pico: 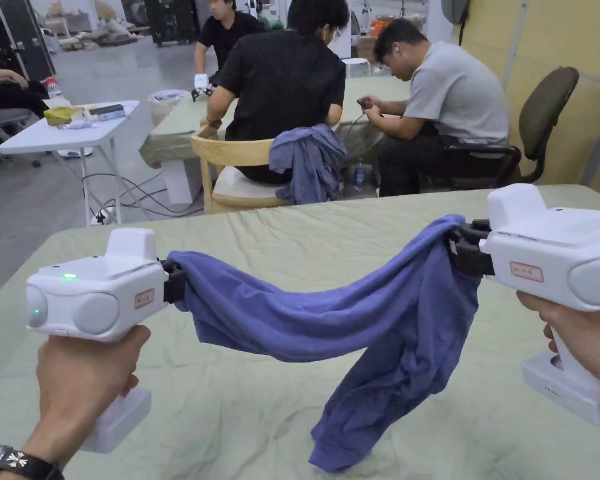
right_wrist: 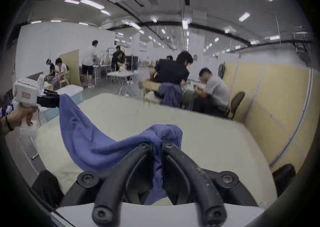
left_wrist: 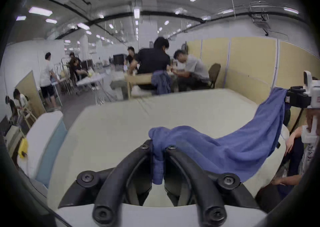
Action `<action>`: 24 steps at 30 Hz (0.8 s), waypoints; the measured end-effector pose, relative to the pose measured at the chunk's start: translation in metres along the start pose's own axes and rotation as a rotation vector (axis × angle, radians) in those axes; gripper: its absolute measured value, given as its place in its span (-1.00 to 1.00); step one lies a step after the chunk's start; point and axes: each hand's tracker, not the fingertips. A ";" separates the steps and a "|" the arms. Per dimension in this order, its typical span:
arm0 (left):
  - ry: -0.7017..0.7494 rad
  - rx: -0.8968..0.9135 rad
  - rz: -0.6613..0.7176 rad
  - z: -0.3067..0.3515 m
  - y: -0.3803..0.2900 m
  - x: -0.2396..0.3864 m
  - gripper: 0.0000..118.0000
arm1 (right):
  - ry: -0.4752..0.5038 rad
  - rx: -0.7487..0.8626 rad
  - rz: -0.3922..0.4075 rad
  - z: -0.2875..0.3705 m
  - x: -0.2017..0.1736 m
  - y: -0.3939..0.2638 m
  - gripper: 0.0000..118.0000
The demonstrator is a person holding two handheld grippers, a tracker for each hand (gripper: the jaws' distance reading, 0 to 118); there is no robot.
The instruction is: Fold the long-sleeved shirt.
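Left hand-held gripper (pico: 175, 282) is clamped on one end of the blue long-sleeved shirt (pico: 330, 325), both jaws pinching a bunched fold; its own view confirms cloth squeezed between the jaw tips (left_wrist: 158, 147). Right hand-held gripper (pico: 464, 250) is likewise closed on the other end, held a bit higher than the left, fabric pinched between its jaws in its own view (right_wrist: 156, 145). Shirt is lifted off the green-covered tabletop (pico: 242, 400), strung between the two grippers and sagging in the middle. A longer section hangs down below the right gripper, its low end reaching toward the tabletop at near centre; can't tell if it touches. Left hand (pico: 80, 375) and right hand (pico: 583, 334) hold the white gripper bodies by their grips; a watch (pico: 14, 464) is on the left wrist. Far side: wooden chair (pico: 230, 172) with another blue garment (pico: 308, 161) draped over its back, people seated at a table beyond it, white folding table (pico: 67, 134) at far left.
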 end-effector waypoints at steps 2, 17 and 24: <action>0.028 0.054 0.015 0.020 0.032 -0.019 -0.83 | -0.013 0.044 0.019 0.015 0.000 0.034 -0.80; 0.134 0.278 0.094 0.115 0.197 -0.091 -0.83 | -0.104 0.311 -0.032 0.095 0.020 0.234 -0.80; 0.147 0.270 0.115 0.109 0.228 -0.096 -0.83 | -0.132 0.287 -0.004 0.087 0.029 0.279 -0.80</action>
